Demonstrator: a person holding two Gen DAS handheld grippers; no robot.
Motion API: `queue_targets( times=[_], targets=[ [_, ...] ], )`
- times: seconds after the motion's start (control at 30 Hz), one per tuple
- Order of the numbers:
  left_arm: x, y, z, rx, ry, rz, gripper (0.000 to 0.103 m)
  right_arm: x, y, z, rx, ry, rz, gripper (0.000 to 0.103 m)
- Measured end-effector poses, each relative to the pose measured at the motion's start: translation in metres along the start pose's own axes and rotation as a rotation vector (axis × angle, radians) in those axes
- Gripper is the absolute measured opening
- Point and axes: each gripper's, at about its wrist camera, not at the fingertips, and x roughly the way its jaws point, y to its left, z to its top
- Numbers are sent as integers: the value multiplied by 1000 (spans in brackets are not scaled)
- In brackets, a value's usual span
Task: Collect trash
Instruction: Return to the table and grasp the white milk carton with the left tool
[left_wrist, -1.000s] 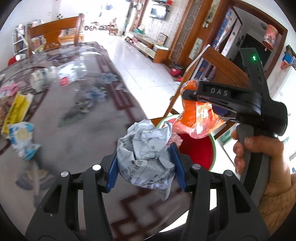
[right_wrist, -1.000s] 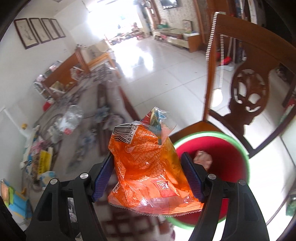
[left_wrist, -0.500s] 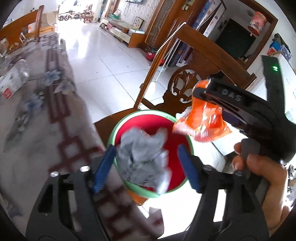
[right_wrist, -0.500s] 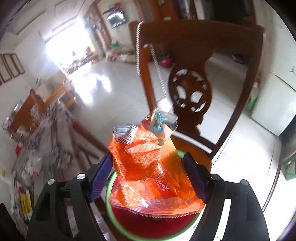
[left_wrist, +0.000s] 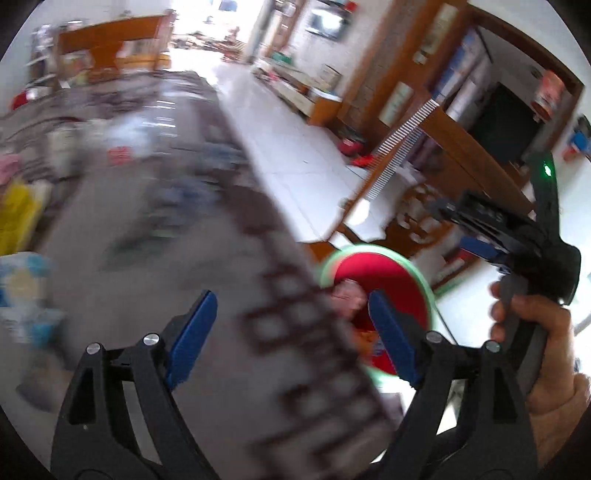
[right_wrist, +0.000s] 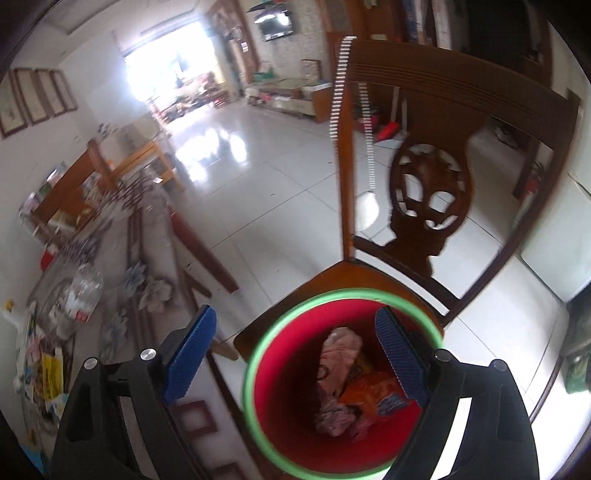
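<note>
A red bin with a green rim (right_wrist: 280, 376) stands on a wooden chair seat. Inside lie the orange snack bag (right_wrist: 373, 397) and crumpled paper (right_wrist: 338, 365). My right gripper (right_wrist: 295, 350) is open and empty, right above the bin. My left gripper (left_wrist: 291, 332) is open and empty over the table edge, with the bin (left_wrist: 373, 264) just ahead to its right. The right gripper body (left_wrist: 517, 236) and the hand holding it show at the right of the left wrist view. More trash lies on the table: a yellow packet (left_wrist: 14, 214) and a blue-white wrapper (left_wrist: 22, 280).
The wooden chair's carved back (right_wrist: 428, 199) rises behind the bin. The patterned tablecloth (left_wrist: 166, 258) covers a long table with a clear plastic bottle (right_wrist: 85, 291) and several wrappers. White tiled floor (right_wrist: 277, 206) lies between table and chair.
Both grippers opened. The crumpled paper left the left gripper and the orange bag left the right one; both now lie in the bin. The left gripper swung back toward the table.
</note>
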Motion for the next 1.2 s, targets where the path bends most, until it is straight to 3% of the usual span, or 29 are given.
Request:
queue_targets(
  times=[0.13,0.27,0.37,0.4,0.53,0.67,0.73,0.93,1.2],
  targets=[
    [-41,68,2,-23,-68,146,82,2,30,-4,-74,13,28,84],
    [-78,149,7,-67,-82,318,82,6,58,-8,-123,44,66,84],
    [-111,218,7,-197,-84,414,83,9,78,-13,-141,75,106,84],
    [-120,236,6,-260,-95,398,85,10,86,-14,-153,82,114,84],
    [-147,323,-8,-673,-183,225,86,11,129,-23,-219,101,150,84],
    [-139,369,-27,-968,-243,30,86,15,170,-35,-295,117,167,84],
    [-133,384,-36,-1059,-266,-16,86,16,192,-42,-343,121,169,84],
    [-121,407,-50,-1233,-313,-94,86,23,237,-63,-460,140,166,84],
    [-121,424,-40,-1254,-354,-76,85,28,266,-81,-533,157,171,85]
  ],
)
